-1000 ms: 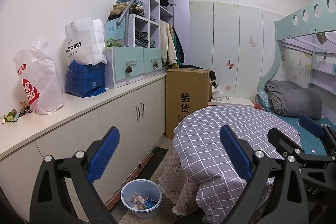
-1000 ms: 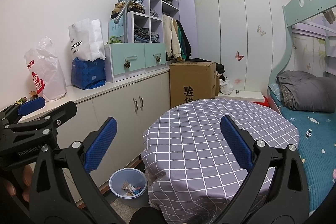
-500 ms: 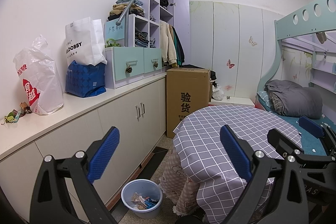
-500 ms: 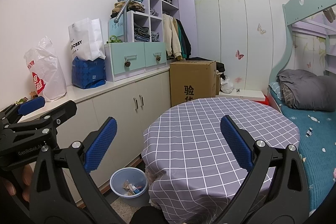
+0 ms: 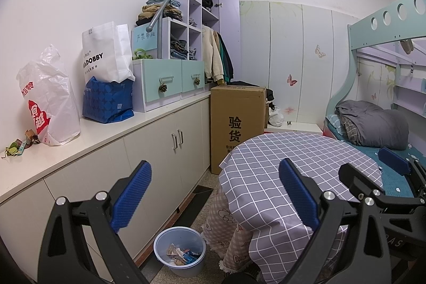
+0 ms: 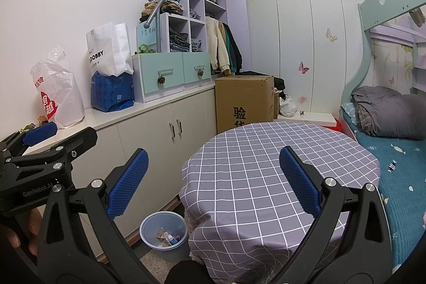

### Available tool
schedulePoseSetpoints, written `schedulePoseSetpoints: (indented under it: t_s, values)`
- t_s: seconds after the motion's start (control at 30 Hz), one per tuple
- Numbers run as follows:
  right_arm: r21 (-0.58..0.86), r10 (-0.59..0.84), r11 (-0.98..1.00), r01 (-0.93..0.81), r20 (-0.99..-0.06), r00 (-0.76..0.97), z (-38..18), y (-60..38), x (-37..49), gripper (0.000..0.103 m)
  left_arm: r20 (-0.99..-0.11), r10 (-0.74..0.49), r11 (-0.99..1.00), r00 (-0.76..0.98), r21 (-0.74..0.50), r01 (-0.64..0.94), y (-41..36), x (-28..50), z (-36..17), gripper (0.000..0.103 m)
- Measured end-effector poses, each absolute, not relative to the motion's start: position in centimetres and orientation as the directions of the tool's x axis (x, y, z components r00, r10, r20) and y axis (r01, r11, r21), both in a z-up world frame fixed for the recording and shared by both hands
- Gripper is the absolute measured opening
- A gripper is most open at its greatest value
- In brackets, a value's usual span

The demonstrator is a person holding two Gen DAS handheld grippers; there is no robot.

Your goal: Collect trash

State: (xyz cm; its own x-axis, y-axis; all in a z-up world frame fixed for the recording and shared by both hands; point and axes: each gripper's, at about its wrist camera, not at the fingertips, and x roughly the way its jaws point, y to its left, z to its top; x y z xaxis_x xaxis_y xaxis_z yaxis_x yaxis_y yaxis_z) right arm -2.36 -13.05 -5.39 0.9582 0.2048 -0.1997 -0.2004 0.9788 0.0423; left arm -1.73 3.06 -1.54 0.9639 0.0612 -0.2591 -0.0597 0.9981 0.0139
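Grey checked cloth covers the round tabletop (image 6: 279,172), the landmark of this small room, and no trash lies on the part of it that shows. Behind it stands a cardboard box (image 5: 237,124), and to its right the bed (image 6: 404,169) with a grey blanket. To its left runs a long white counter (image 5: 87,143) that carries a white plastic bag (image 5: 50,103), a blue bag (image 5: 107,101) and, at the near end, some small scraps (image 5: 18,147) that look like wrappers. On the floor at the left foot of the tabletop stands a pale blue bin (image 5: 181,254), and trash (image 5: 181,253) already lies inside it.

The cloth without trash and the bin with wrappers fit an end of the collecting. The scraps on the counter fit a job with pieces left, if they count as trash; I cannot tell this. So I name no next move.

The left hand-held gripper (image 5: 215,193) is held level and a little above the left edge of the tabletop, released, its blue pads wide apart and with nothing between them. The right hand-held gripper (image 6: 213,182) is held the same way over the near part of the cloth, also released and without load. At the left edge of the right view some fingers (image 6: 34,225) show behind the left tool.
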Motion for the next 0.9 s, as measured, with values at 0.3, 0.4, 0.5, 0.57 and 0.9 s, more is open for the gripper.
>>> schedulePoseSetpoints:
  t_s: [0.3, 0.4, 0.5, 0.57, 0.9]
  values:
    - [0.043, 0.204, 0.979, -0.199, -0.200, 0.958, -5.40, -13.10, -2.30, 0.097, -0.260, 0.059, 0.998, 0.964, 0.015, -0.057, 3.11, -1.69, -1.67, 0.094]
    - [0.043, 0.204, 0.979, -0.200, -0.201, 0.958, -5.39, -13.12, -2.29, 0.097, -0.261, 0.059, 0.998, 0.964, 0.015, -0.057, 3.12, -1.68, -1.66, 0.094]
    - [0.043, 0.204, 0.979, -0.199, -0.202, 0.958, -5.36, -13.13, -2.28, 0.097, -0.260, 0.059, 0.998, 0.964, 0.015, -0.057, 3.12, -1.67, -1.65, 0.094]
    - [0.044, 0.205, 0.979, -0.200, -0.202, 0.958, -5.35, -13.16, -2.28, 0.097, -0.260, 0.058, 0.998, 0.964, 0.015, -0.056, 3.12, -1.68, -1.66, 0.094]
    - [0.044, 0.205, 0.979, -0.200, -0.202, 0.958, -5.27, -13.19, -2.23, 0.097, -0.261, 0.058, 0.998, 0.963, 0.015, -0.056, 3.17, -1.63, -1.61, 0.094]
